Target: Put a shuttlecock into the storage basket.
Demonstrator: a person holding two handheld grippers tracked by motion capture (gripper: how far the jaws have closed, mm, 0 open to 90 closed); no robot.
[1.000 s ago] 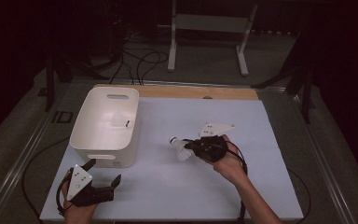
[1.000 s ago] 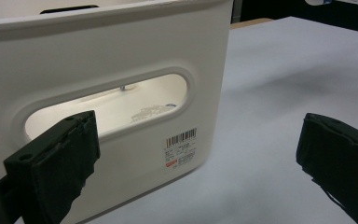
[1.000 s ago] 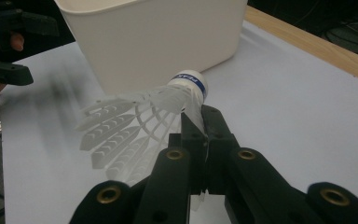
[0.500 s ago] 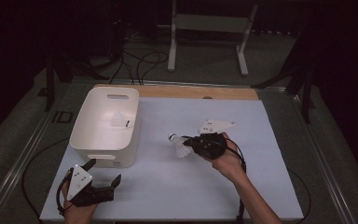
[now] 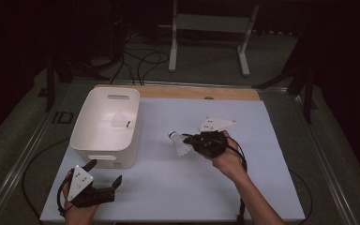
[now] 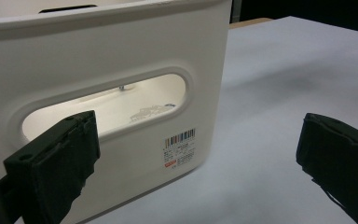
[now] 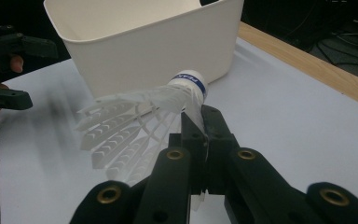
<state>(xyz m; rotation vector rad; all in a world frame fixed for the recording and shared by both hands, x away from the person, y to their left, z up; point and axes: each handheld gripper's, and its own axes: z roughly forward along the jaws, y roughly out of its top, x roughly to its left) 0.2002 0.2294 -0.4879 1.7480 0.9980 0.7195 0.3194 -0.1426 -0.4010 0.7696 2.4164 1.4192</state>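
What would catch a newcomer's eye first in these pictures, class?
First, the white plastic feathered shuttlecock, pinched by its skirt in the shut right gripper over the middle of the white table. Next, the white plastic tub at the table's left, with the open left gripper resting in front of it.

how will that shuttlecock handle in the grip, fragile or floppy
Probably very light: the shuttlecock sticks out sideways from the shut right tool without sagging. Its thin slotted skirt looks easily crushed. Set down, its cone shape would likely roll in a curve.
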